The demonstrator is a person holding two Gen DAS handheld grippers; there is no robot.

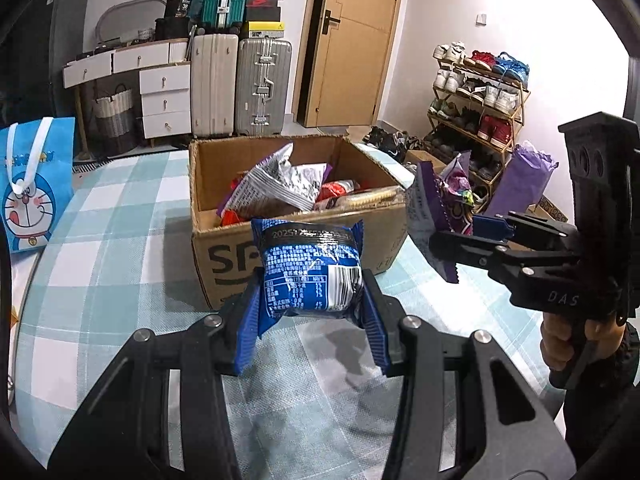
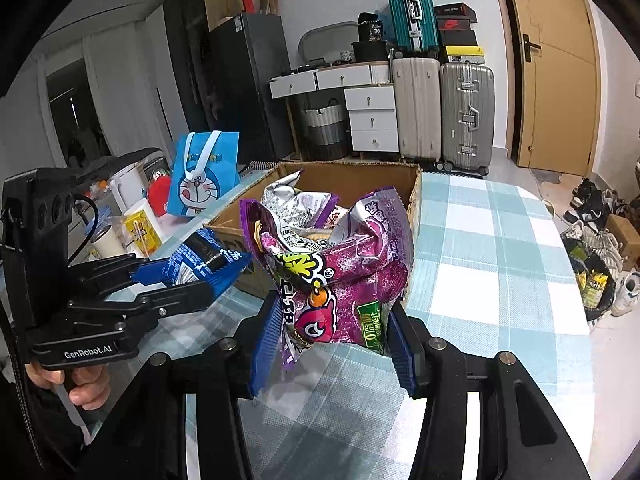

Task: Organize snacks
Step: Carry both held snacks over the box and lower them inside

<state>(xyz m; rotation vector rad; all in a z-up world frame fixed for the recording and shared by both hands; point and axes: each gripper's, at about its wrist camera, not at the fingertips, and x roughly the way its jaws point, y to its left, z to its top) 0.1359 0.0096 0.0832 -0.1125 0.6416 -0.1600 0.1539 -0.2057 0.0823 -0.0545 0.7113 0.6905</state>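
My left gripper is shut on a blue snack packet, held above the checked tablecloth just in front of the cardboard box. The box holds several snack bags, among them a silver and purple one. My right gripper is shut on a crumpled purple snack bag, lifted near the box's front corner. Each gripper shows in the other's view: the right one with the purple bag at the box's right, the left one with the blue packet at the left.
A round table with a blue-green checked cloth carries the box. A blue cartoon gift bag stands at the table's left, with a kettle and a yellow carton nearby. Suitcases, drawers, a door and a shoe rack lie beyond.
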